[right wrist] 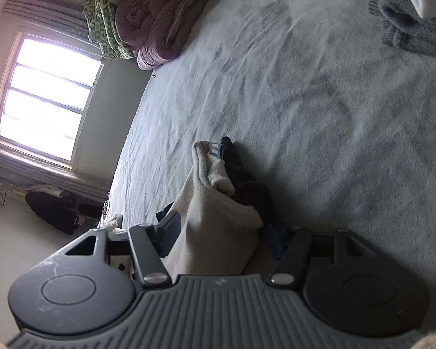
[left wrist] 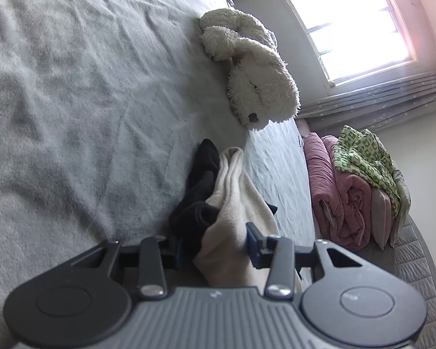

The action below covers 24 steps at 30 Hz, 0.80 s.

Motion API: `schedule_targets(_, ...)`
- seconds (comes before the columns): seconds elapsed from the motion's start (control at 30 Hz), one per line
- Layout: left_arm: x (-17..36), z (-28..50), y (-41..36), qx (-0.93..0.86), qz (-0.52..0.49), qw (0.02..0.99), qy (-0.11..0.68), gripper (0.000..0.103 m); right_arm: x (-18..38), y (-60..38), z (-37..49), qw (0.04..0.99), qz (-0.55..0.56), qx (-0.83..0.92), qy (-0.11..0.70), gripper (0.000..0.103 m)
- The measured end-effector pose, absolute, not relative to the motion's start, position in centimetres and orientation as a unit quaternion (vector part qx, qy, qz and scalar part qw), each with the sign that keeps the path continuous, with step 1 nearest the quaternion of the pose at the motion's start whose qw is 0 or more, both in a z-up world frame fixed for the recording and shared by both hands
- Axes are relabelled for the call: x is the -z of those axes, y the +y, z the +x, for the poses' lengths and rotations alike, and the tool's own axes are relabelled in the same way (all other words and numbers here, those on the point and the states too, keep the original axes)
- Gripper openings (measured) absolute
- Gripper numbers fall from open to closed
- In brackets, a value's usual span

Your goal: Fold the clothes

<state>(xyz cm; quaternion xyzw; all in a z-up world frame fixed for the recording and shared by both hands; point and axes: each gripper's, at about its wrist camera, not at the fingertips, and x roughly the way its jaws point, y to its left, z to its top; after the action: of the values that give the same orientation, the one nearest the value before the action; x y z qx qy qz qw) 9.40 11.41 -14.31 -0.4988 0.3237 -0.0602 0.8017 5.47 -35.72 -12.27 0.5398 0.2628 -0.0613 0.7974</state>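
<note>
The left claw point(left wrist: 215, 247) is closed on a cream and black garment point(left wrist: 232, 192), the cloth bunched between its fingers and trailing forward from them over the grey bed point(left wrist: 72, 101). The right claw point(right wrist: 221, 238) likewise pinches the same garment point(right wrist: 215, 221) between its fingers, with a small label point(right wrist: 215, 148) showing at the fabric's far tip ahead. Beyond the left claw lies a white plush dog point(left wrist: 255, 69), and to its right a pink quilt point(left wrist: 343, 192) under a green patterned cloth point(left wrist: 366, 157).
</note>
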Motion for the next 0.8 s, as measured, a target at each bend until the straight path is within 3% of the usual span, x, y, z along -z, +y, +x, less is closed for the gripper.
schedule_targets(0.07, 14.4, 9.4, 11.5, 0.062, -0.495, 0.805, 0.322, 0.028, 12.8, -35.8, 5.4, 0.8, 0.538, 0.067, 0.258, 0.036)
schedule_targets(0.17, 13.9, 9.2, 11.3, 0.061, -0.482, 0.814, 0.319, 0.026, 12.3, -35.6, 4.8, 0.808, 0.525, 0.065, 0.259, 0.032)
schedule_targets(0.8, 11.3, 0.4, 12.8, 0.083, -0.463, 0.813, 0.344, 0.025, 8.8, -36.4, -2.3, 0.815, 0.484, 0.027, 0.317, 0.029)
